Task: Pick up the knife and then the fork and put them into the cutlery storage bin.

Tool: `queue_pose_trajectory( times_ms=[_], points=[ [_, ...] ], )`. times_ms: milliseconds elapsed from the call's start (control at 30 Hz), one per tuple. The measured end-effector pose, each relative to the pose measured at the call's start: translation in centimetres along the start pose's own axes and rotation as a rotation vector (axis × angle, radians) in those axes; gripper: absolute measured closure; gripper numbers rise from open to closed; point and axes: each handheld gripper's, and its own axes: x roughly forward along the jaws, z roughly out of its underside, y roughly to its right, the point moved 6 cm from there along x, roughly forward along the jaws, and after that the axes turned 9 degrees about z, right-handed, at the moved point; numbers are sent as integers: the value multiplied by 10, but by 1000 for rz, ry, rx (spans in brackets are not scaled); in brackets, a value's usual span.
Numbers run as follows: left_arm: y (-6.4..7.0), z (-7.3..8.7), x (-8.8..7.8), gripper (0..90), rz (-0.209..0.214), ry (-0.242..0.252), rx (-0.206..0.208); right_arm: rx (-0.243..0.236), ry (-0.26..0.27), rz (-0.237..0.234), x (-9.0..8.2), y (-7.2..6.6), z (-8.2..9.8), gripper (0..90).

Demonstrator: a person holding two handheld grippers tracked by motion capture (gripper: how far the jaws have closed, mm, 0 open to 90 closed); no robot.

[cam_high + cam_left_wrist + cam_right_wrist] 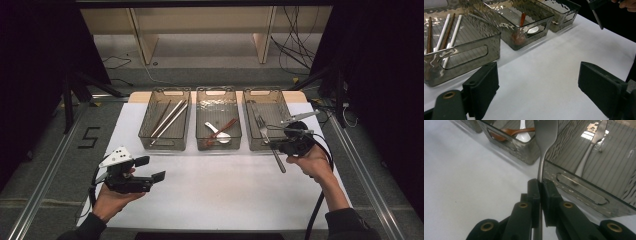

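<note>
Fork risked slipping or catching the tray rim
Your right gripper (540, 185) pinched the fork (545, 135) mid-handle at the right tray's (250, 142) near wall; your left gripper's (537, 82) fingers were spread, empty.

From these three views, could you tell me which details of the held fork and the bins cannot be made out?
- Fork: tines cut off by the top edge in the right gripper view; mid-handle hidden between the right gripper pads.
- Right bin: contents too small and glary in the high view.
- Wooden spoon: bowl blurred behind the middle bin wall, left gripper view.
</note>
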Motion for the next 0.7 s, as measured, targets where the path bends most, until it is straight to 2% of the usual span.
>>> queue_pose_trajectory(
  times_ms=[133, 500, 700],
  points=[
    [0, 0, 0, 163, -1, 8, -4, 14, 10, 4, 0, 3, -5, 862],
    [-2, -2, 3, 163, 3, 7, -2, 53, 65, 38, -5, 21, -34, 863],
    [-2, -3, 5, 163, 6, 7, 0, 79, 61, 52, -6, 32, -52, 863]
  ],
)
